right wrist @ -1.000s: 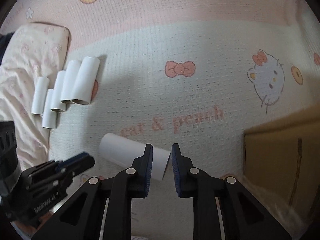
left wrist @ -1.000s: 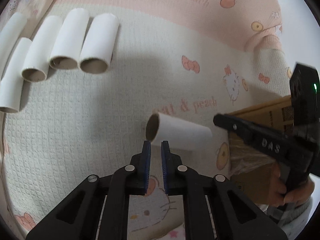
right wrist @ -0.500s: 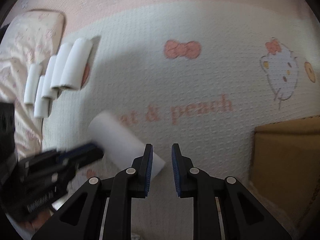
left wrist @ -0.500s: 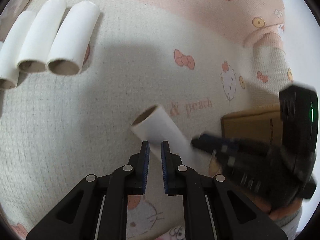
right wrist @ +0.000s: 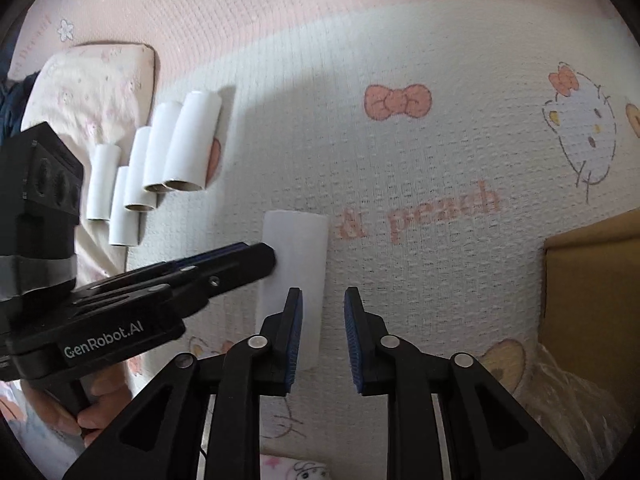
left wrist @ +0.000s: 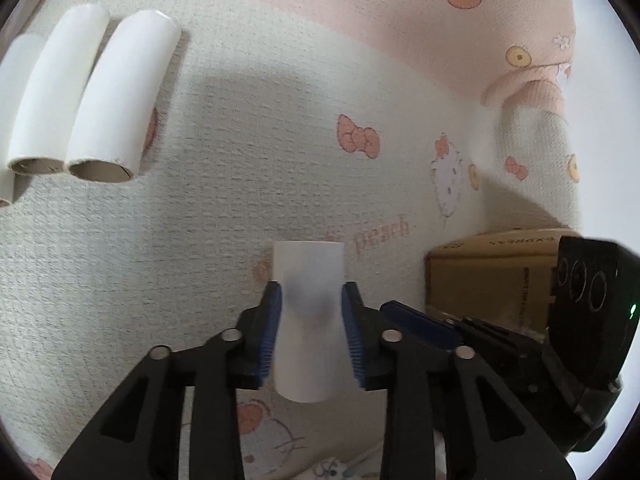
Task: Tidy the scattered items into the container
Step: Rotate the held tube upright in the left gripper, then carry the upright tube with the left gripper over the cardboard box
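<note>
A white cardboard tube (left wrist: 308,320) stands between the blue pads of my left gripper (left wrist: 311,334), which is shut on it just above the blanket. The same tube shows in the right wrist view (right wrist: 294,256), with the left gripper (right wrist: 256,260) against its left side. My right gripper (right wrist: 322,340) is open and empty, just right of the tube. Several more white tubes (left wrist: 116,100) lie side by side at the upper left, also seen in the right wrist view (right wrist: 176,152). The brown cardboard box (left wrist: 492,280) stands to the right, also in the right wrist view (right wrist: 592,300).
Everything lies on a cream and pink cartoon-print blanket (left wrist: 280,140). A pale pillow (right wrist: 92,92) lies behind the row of tubes. Crinkled clear plastic (right wrist: 568,400) sits in front of the box.
My left gripper opened, moved onto the loose tube and closed on it. The tube went from lying on its side to pointing away. My right gripper opened slightly.
</note>
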### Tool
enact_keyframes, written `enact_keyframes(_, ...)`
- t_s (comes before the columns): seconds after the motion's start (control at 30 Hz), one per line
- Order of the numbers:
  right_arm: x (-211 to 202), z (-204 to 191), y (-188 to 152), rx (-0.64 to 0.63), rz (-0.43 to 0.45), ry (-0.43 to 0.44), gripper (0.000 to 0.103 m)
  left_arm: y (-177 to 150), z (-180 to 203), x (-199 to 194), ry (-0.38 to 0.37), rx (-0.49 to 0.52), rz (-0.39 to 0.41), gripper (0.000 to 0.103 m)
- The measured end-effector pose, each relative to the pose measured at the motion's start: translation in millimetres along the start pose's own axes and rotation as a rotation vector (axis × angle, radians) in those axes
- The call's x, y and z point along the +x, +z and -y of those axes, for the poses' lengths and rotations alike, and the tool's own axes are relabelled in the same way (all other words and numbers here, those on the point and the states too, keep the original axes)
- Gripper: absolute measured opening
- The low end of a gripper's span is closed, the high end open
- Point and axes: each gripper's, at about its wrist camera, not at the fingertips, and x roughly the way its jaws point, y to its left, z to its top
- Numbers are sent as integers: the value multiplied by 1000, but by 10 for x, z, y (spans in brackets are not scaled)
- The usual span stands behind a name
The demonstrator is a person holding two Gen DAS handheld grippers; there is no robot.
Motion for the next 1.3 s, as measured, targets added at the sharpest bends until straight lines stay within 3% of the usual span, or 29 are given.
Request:
enact_keyframes(0.07, -9, -27, -21, -6, 13, -5, 65, 31, -12, 49, -9, -8, -20, 41)
enact_keyframes(0.53, 308, 36, 10, 65, -15, 74, 65, 147, -101, 228, -35, -78, -67, 42)
enact_keyframes(0.6, 368, 85, 22, 90, -39, 96, 57, 145, -106, 232, -45, -80, -69, 42)
enact_keyframes(0.63, 407, 110, 23, 104, -55, 117, 46, 140, -108, 238, -50, -83, -70, 42)
enact_keyframes(0.67, 444, 130, 21, 122, -67, 144, 41, 134, -112, 238, -51, -86, -67, 42)
enact_keyframes(0.73, 455, 148, 11, 132, -68, 163, 41, 118, -106, 224, -47, -90, -58, 42)
enact_keyframes(1.3, -277, -131, -170, -2, 89, 101, 41, -58, 340, -331, -94, -6, 17, 43)
